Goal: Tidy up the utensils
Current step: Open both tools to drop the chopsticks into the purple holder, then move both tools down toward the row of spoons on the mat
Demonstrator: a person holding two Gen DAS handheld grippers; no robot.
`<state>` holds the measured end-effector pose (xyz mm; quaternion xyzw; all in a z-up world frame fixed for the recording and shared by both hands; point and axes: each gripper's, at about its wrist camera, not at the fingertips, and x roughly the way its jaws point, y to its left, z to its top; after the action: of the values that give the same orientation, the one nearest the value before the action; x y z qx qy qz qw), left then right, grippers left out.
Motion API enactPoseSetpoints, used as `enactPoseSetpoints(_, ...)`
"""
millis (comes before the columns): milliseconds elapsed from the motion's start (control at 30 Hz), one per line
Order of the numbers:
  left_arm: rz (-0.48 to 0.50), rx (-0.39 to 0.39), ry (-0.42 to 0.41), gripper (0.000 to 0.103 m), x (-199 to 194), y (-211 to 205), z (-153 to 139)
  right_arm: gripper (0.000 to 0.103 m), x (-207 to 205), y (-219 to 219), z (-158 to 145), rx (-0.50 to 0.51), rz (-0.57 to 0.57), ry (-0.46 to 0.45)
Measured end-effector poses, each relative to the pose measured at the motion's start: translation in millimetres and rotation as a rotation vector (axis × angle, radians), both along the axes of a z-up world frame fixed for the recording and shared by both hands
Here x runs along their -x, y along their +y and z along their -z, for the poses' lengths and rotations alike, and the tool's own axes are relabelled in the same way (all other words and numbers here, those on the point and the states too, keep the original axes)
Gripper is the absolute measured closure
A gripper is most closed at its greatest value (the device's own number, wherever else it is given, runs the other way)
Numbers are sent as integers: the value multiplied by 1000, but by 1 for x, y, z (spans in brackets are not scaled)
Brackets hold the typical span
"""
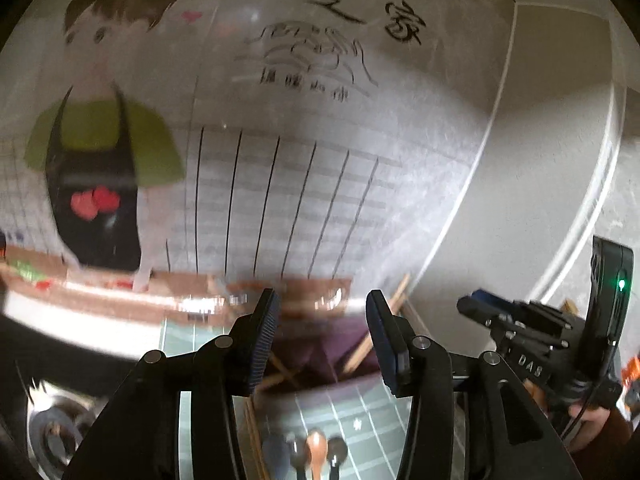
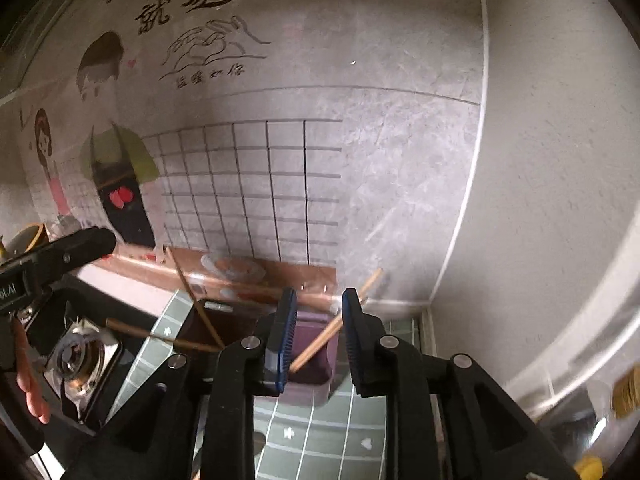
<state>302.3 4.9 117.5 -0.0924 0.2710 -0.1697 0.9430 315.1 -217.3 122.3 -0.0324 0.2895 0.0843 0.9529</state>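
Observation:
My left gripper (image 1: 322, 332) is open and empty, held above a purple utensil holder (image 1: 320, 350) with wooden chopsticks (image 1: 366, 346) leaning in it. Several spoons (image 1: 316, 454) lie on the green mat below it. My right gripper (image 2: 318, 330) is open and empty, just above the purple holder (image 2: 314, 364); a chopstick (image 2: 334, 326) leans out of the holder between its fingers. A dark holder (image 2: 208, 328) to the left has more chopsticks (image 2: 192, 292) leaning in it. The left gripper's body (image 2: 60, 258) shows at the left edge.
The green gridded mat (image 2: 320, 436) covers the counter. A gas stove burner (image 2: 80, 360) sits to the left. A decorated wall (image 2: 280, 140) and a brown backsplash strip (image 2: 240, 276) stand close behind the holders. The right gripper's body (image 1: 560, 332) is at the right in the left wrist view.

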Motion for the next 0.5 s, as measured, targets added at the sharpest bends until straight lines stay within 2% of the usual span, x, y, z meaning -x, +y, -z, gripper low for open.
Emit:
enactPoseSetpoints(233, -20, -23, 84, 56, 55, 9, 54, 75, 46, 7, 43, 13, 11, 60)
enactPoseSetpoints(500, -86, -15, 216, 56, 101, 34, 126, 75, 81, 26, 113, 28, 19, 214)
